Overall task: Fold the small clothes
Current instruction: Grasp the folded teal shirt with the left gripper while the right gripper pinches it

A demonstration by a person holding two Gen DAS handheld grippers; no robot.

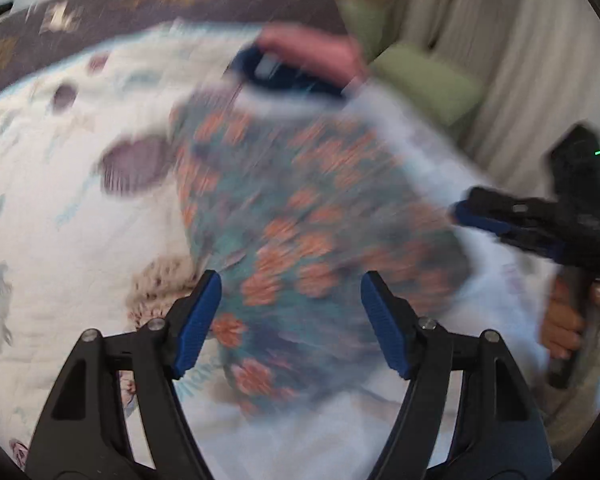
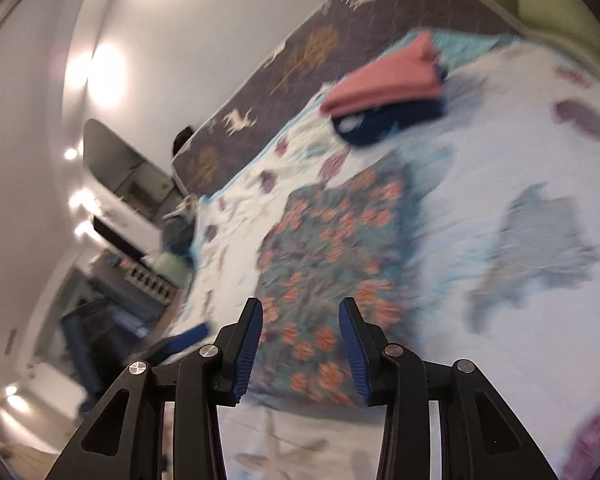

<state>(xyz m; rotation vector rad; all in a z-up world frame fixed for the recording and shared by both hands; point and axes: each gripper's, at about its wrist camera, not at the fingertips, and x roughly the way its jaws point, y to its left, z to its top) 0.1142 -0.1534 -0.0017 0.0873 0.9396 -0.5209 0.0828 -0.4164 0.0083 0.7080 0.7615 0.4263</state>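
Note:
A teal garment with orange flowers (image 1: 300, 216) lies as a flat rectangle on the white patterned quilt (image 1: 60, 208). My left gripper (image 1: 291, 292) hangs open over its near end, with nothing between the pads. In the left wrist view my right gripper (image 1: 466, 212) is at the garment's right edge, held by a hand (image 1: 560, 324). From the right wrist, the garment (image 2: 332, 240) lies just beyond my right gripper (image 2: 300, 308), whose jaws stand apart with no cloth between them. Both views are blurred.
A folded stack, pink on navy (image 2: 384, 84) (image 1: 304, 60), sits on the quilt beyond the garment. A dark blanket with deer and trees (image 2: 300, 56) covers the far side of the bed. Green pillows (image 1: 428, 76) and pale curtains (image 1: 520, 40) are behind; furniture (image 2: 120, 168) stands past the bed's left edge.

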